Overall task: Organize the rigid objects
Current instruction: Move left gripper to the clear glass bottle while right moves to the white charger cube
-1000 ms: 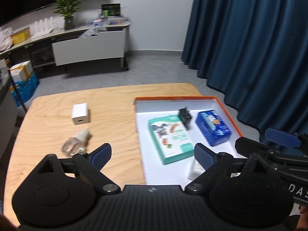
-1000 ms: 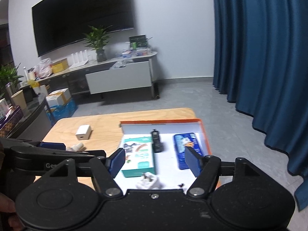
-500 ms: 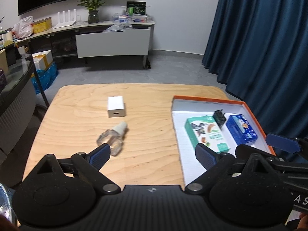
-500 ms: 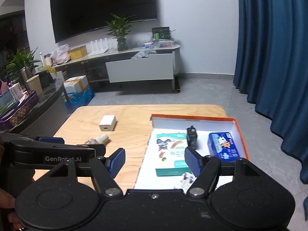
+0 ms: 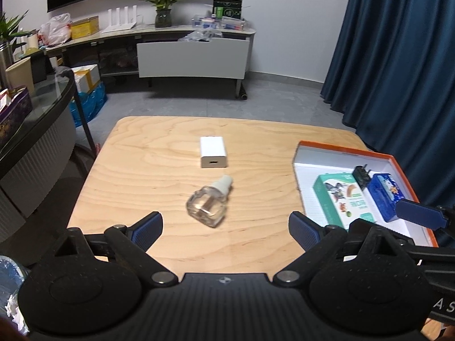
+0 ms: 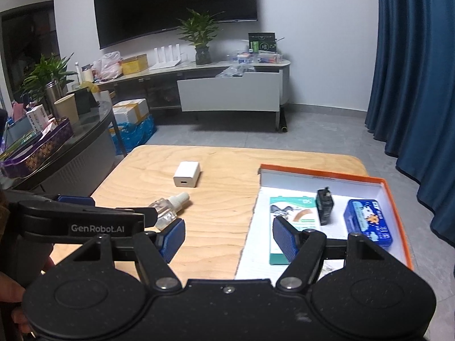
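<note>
A clear glass bottle [image 5: 209, 207] with a white cap lies on its side on the wooden table [image 5: 159, 176]. A white charger block [image 5: 213, 156] sits behind it. My left gripper [image 5: 226, 228] is open and empty, just short of the bottle. At the right an orange-rimmed white tray [image 5: 341, 151] holds a green box [image 5: 342, 199], a black plug adapter [image 5: 360, 175] and a blue tin [image 5: 384, 196]. My right gripper [image 6: 227, 237] is open and empty, above the tray's near left edge [image 6: 251, 227]. The bottle [image 6: 167, 209] and charger [image 6: 187, 174] also show in the right wrist view.
A dark glass-topped counter [image 5: 31, 130] with boxes stands left of the table. A white sideboard [image 5: 193, 56] with a plant lines the far wall. Blue curtains [image 5: 398, 56] hang at the right. A small white item lies at the tray's near edge, mostly hidden.
Both grippers have swung left, away from the tray. The bottle and charger now sit ahead of my left gripper, and the tray has shifted to the right of both views.
</note>
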A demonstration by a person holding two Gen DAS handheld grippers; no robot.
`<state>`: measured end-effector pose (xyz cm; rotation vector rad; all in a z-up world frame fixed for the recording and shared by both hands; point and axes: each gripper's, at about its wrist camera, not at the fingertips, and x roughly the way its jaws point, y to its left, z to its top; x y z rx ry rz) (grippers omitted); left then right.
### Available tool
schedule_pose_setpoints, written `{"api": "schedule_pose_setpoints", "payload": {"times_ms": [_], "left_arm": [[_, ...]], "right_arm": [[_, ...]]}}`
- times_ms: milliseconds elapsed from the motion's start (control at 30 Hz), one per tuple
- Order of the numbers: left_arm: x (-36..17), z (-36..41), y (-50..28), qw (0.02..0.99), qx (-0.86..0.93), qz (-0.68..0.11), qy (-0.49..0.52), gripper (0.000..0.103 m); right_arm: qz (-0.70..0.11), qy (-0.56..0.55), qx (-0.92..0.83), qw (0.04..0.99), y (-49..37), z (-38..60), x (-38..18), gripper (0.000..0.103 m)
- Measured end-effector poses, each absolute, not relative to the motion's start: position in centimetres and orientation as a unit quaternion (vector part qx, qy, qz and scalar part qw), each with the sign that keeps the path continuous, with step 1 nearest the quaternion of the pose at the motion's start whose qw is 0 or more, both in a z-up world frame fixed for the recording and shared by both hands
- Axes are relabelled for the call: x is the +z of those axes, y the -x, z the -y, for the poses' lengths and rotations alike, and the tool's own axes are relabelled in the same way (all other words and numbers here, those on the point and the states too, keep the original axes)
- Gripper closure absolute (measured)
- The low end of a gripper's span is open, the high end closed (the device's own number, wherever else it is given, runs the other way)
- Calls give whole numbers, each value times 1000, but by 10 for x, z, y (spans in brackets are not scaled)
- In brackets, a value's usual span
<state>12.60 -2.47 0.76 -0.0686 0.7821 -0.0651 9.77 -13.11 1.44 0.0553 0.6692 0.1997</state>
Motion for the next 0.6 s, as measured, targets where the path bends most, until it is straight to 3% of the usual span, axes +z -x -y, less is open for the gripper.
{"api": "schedule_pose_setpoints", "payload": {"times_ms": [600], "left_arm": [[-29, -7, -153, 917, -28, -397, 38, 2]], "right_arm": [[-350, -23, 119, 929, -120, 110, -9, 22]]}}
